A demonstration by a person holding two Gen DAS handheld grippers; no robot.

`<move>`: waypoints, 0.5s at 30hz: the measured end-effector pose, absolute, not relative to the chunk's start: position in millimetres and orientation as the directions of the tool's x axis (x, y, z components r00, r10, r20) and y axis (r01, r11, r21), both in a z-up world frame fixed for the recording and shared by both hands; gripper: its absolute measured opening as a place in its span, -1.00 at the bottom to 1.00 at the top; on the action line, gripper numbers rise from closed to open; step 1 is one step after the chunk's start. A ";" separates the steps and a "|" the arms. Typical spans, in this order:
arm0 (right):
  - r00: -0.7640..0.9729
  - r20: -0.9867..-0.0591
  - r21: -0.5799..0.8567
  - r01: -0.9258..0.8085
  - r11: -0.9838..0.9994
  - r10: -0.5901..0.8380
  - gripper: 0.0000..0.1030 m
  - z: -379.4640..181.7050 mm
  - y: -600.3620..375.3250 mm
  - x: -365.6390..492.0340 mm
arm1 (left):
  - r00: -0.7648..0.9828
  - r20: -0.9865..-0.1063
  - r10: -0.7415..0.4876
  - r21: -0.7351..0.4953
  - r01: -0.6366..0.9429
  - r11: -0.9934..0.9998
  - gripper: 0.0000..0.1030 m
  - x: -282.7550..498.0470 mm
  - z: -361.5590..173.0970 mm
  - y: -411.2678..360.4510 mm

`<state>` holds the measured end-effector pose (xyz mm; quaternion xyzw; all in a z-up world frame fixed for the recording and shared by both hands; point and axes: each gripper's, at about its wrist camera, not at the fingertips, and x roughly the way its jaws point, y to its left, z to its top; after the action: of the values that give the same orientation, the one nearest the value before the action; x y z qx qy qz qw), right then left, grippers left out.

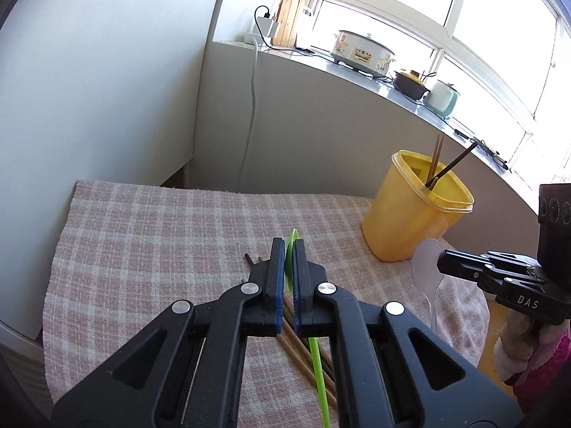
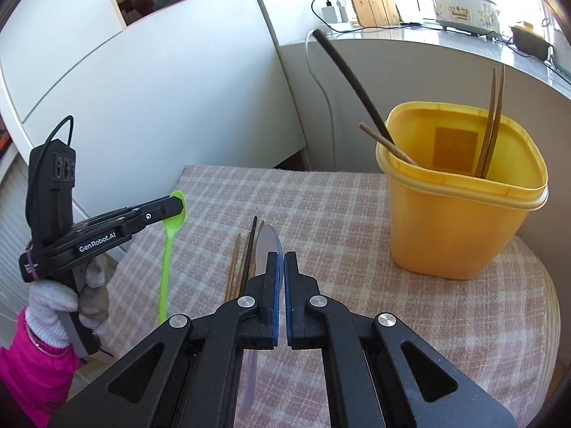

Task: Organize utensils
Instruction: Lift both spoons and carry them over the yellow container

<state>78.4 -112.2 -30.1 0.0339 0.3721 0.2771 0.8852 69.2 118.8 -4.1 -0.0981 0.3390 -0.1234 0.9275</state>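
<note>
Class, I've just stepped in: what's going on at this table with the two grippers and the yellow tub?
A person is sorting utensils with two handheld grippers. The left gripper is shut on the bowl of a bright green plastic spoon; the right gripper is shut on the bowl of a clear plastic spoon. Several wooden chopsticks lie on the pink checked cloth. The yellow plastic tub already holds a few chopsticks.
</note>
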 end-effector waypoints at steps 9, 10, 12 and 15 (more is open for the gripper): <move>0.698 -0.538 0.229 -0.419 0.878 0.474 -0.97 17.9 -156.7 69.3 | 0.783 -0.502 -0.367 -0.278 0.256 0.926 -0.97 92.4 45.8 79.9; 0.711 -0.528 0.225 -0.412 0.883 0.466 -0.97 22.3 -161.7 69.0 | 0.785 -0.493 -0.374 -0.275 0.267 0.924 -0.97 94.6 50.8 75.4; 0.731 -0.509 0.223 -0.398 0.890 0.454 -0.97 29.3 -167.9 71.3 | 0.789 -0.476 -0.388 -0.269 0.290 0.918 -0.97 100.3 60.8 64.0; 0.756 -0.487 0.225 -0.376 0.899 0.438 -0.97 38.3 -181.3 75.5 | 0.794 -0.454 -0.405 -0.255 0.320 0.913 -0.97 108.8 74.8 48.9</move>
<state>75.5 -181.3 38.3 0.0565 0.2733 0.2176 0.9353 108.8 48.9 74.8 -0.0825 0.2575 -0.1921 0.9434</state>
